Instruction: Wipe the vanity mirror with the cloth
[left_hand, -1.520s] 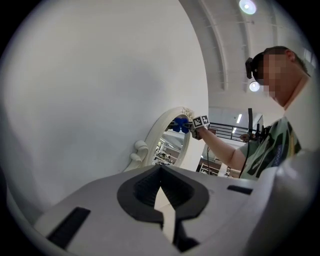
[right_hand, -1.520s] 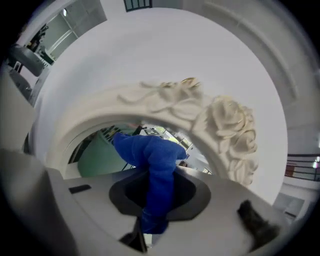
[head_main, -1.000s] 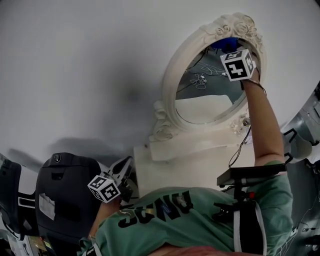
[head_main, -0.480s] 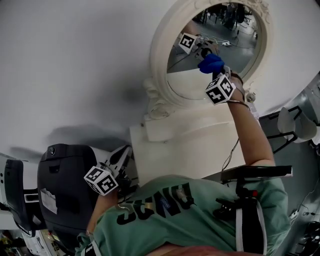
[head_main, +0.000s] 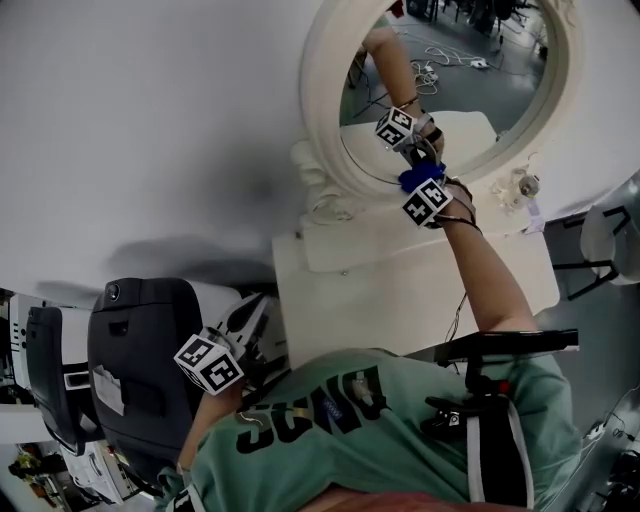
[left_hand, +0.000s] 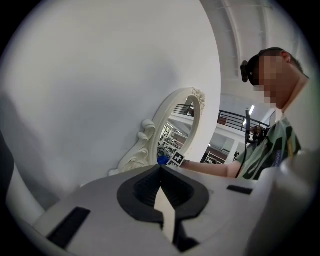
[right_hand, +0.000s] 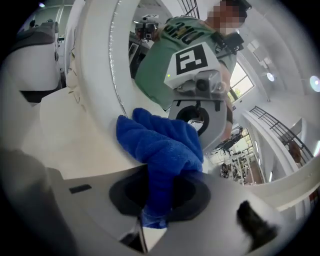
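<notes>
Cloth: your blue cloth (right_hand: 162, 145) looks soft, light and easily bunched; it sits at the lower edge of the vanity mirror (head_main: 480, 90).
Right gripper (right_hand: 156, 212): clamped on the cloth's tail; grip deep.
Mirror: probably fragile; press lightly.
Left gripper (left_hand: 161, 200): closed, empty, well away.

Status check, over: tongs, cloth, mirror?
Right tongs shut on blue cloth. Cloth against mirror, at the lower rim of the glass. Left tongs shut, empty, held low, away from mirror. Nothing blocking the glass.
</notes>
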